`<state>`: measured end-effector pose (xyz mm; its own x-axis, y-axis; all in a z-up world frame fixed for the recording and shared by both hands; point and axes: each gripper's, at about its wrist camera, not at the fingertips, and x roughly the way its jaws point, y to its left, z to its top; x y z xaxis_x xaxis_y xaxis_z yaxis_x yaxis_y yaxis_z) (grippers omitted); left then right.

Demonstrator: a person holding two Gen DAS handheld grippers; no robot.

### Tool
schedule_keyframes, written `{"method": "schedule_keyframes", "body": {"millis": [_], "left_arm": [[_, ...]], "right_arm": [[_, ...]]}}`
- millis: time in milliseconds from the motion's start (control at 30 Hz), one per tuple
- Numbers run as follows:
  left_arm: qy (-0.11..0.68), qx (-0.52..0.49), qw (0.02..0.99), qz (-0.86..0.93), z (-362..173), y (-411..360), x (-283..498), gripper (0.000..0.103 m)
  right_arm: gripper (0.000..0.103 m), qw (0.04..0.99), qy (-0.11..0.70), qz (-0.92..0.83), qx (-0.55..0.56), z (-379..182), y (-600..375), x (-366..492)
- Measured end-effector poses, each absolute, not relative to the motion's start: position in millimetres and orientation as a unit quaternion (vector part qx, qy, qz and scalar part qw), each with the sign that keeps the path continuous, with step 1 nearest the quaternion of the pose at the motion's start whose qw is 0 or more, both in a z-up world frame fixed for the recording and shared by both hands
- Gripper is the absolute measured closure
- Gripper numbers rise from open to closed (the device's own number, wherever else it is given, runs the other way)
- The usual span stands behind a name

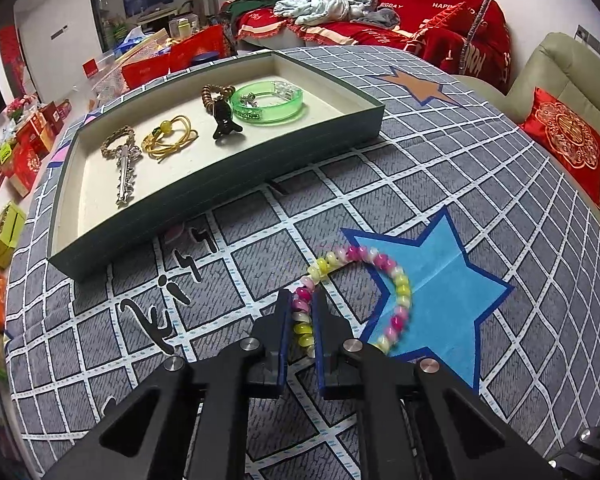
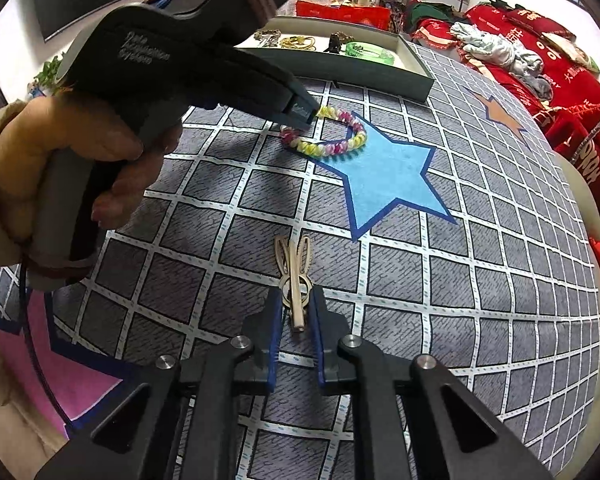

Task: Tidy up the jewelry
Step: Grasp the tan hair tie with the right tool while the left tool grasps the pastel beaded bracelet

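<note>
Left gripper [image 1: 302,300] pinching beaded bracelet [image 1: 384,280] lower centre, right gripper [image 2: 295,302] pinching gold hair clip [image 2: 294,270], tray [image 1: 220,196] upper left.

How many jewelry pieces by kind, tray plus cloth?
Bracelets/bangles: 3 (green bangle, brown bead bracelet, pastel bead bracelet)
Hair ties: 1 (yellow hair tie)
Clips/pins: 3 (silver hairpin, black clip, gold hair clip)
Total: 7, five in the tray.
</note>
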<state>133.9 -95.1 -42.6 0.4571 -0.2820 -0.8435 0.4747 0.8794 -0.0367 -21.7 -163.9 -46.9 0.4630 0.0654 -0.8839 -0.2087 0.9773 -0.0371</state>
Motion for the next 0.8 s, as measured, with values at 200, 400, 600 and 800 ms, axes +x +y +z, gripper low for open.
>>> {"method": "schedule_keyframes", "body": {"millis": [200,400,600,800], "left_arm": [[0.476,0.082,0.844,-0.235,-41,-86,129,0.076],[0.473,0.065,0.844,-0.244,-33,-78,124,0.076],[0.461,0.061,0.849,-0.251,-21,-71,119,0.076],[0.466,0.072,0.850,-0.236,-26,-77,123,0.076]], "right_arm": [[0.094,0.860,0.506,0.073,-0.012,-42,-186,-19],[0.094,0.863,0.500,0.064,0.026,-36,-204,-14],[0.094,0.865,0.497,0.059,0.042,-35,-211,-10],[0.094,0.866,0.495,0.061,0.046,-35,-211,-10]]}}
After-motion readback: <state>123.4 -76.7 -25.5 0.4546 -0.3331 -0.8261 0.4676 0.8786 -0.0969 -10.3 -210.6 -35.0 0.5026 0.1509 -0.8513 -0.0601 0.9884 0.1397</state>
